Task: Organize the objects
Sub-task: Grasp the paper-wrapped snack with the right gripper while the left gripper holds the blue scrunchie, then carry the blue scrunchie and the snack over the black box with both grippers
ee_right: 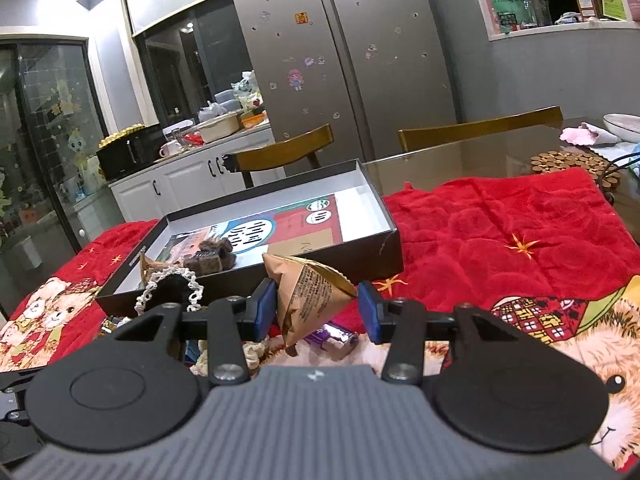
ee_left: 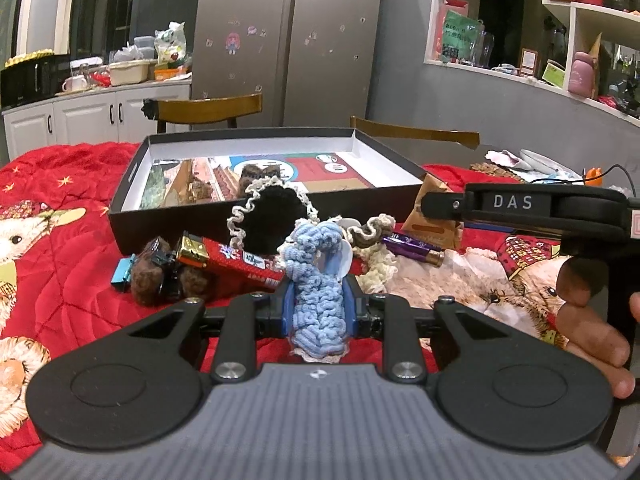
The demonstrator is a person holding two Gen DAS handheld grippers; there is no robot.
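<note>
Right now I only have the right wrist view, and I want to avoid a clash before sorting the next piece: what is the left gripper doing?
Observer: The left gripper is shut on a blue crocheted scrunchie, which stands upright between its pads.
Operator: Is anything lying left of the black pom-pom? My own gripper hides that area.
Observer: Yes. A red carton lies in front of the near wall of the box.
Operator: Anything further left?
Observer: A brown fuzzy hair clip sits beside the carton, on the red cloth.
</note>
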